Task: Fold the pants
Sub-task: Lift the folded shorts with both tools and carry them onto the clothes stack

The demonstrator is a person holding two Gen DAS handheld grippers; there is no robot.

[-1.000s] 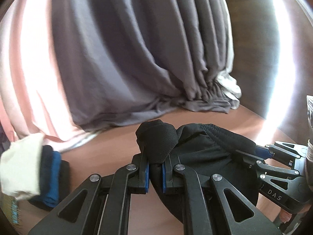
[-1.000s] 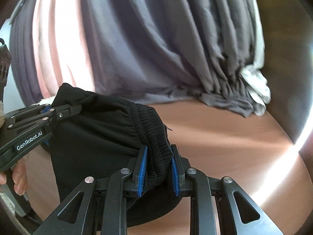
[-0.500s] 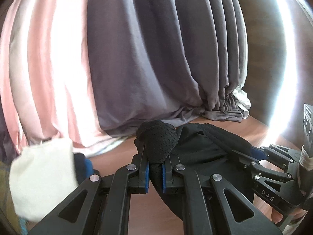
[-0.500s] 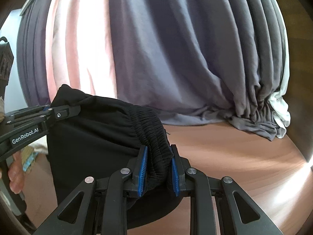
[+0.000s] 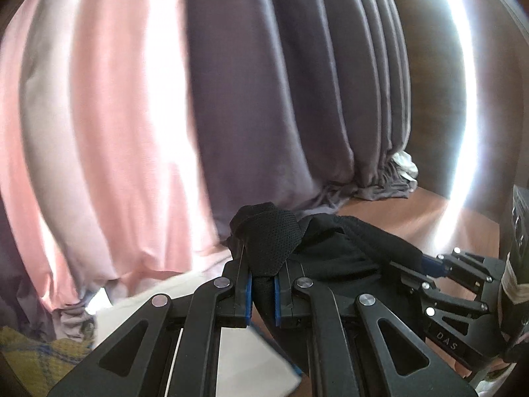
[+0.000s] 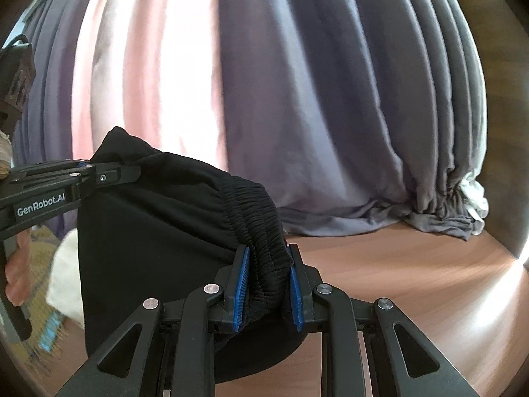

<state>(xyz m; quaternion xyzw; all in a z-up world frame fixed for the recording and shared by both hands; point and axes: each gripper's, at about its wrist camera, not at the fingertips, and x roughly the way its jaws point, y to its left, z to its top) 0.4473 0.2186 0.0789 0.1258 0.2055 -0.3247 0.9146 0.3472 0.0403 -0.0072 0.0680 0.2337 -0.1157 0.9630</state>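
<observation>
Pants (image 6: 155, 241), black, hang lifted above the brown bench (image 6: 413, 284), stretched between the two tools. At far left of the right wrist view, blurred behind the cloth, a white folded item (image 6: 67, 264) lies low beside a yellow patterned cloth (image 5: 29, 354). Left hand-held gripper (image 5: 263, 292): jaws closed on a mesh-lined flap of the pants, blue pads pressing the fabric from both sides; the flap stands up above the fingertips. The person's bare fingers (image 6: 16, 274) wrap its handle. Fabric runs taut rightward from that grip to the elastic waistband. Right hand-held gripper (image 6: 266, 284): jaws clamped on the bunched, ribbed waistband, which fills the gap between the pads; the remaining cloth droops below and in front of the fingers. Behind, pink curtain (image 5: 109, 132) at left, grey curtain (image 6: 330, 115) at right, its gathered hem resting on the bench surface. White cloth bundle (image 6: 476, 195) sits at the far right end of that hem.
</observation>
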